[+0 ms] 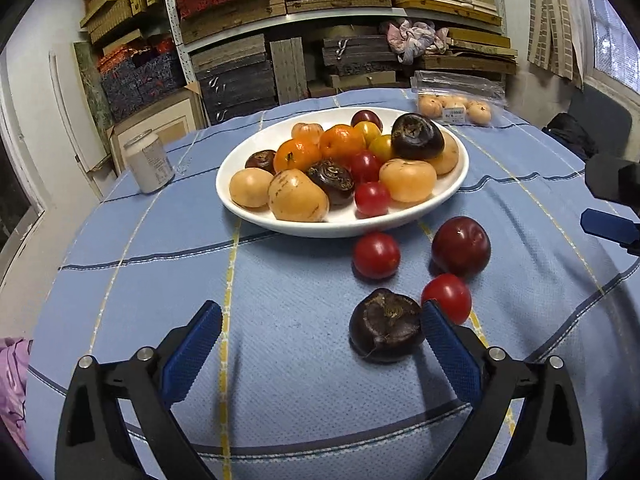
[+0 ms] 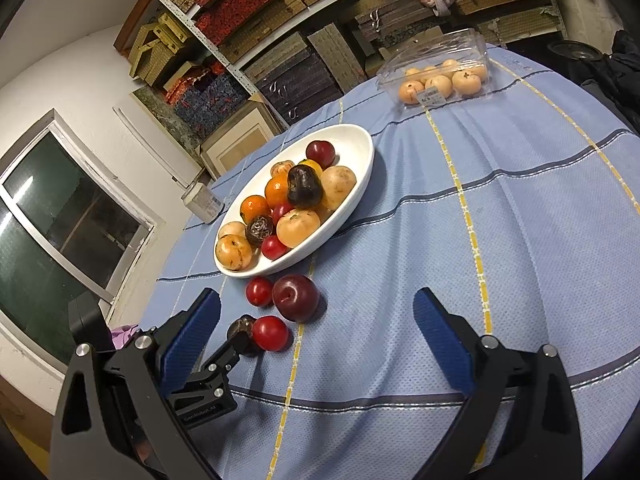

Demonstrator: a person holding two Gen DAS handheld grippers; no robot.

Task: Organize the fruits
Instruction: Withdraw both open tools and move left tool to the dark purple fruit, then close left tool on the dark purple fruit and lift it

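Observation:
A white oval plate [image 1: 452, 184] [image 2: 360, 184] holds several fruits: oranges, tan fruits, dark chestnut-like fruits, small red tomatoes. On the blue cloth in front of it lie a dark plum [image 1: 461, 246] [image 2: 296, 297], two red tomatoes [image 1: 376, 255] [image 1: 447, 298] [image 2: 259, 291] [image 2: 270, 333] and a dark chestnut-like fruit [image 1: 386, 325] [image 2: 241, 330]. My left gripper [image 1: 322, 334] is open; its right finger touches or nearly touches the dark fruit, which lies just inside it. My right gripper [image 2: 318, 322] is open and empty, hovering above the cloth to the right of the loose fruits.
A clear plastic box [image 1: 456, 96] [image 2: 440, 68] of tan fruits stands at the table's far side. A can [image 1: 149, 160] [image 2: 202, 202] stands left of the plate. Shelves of boxes fill the back wall. The right gripper shows at the left wrist view's right edge [image 1: 612, 216].

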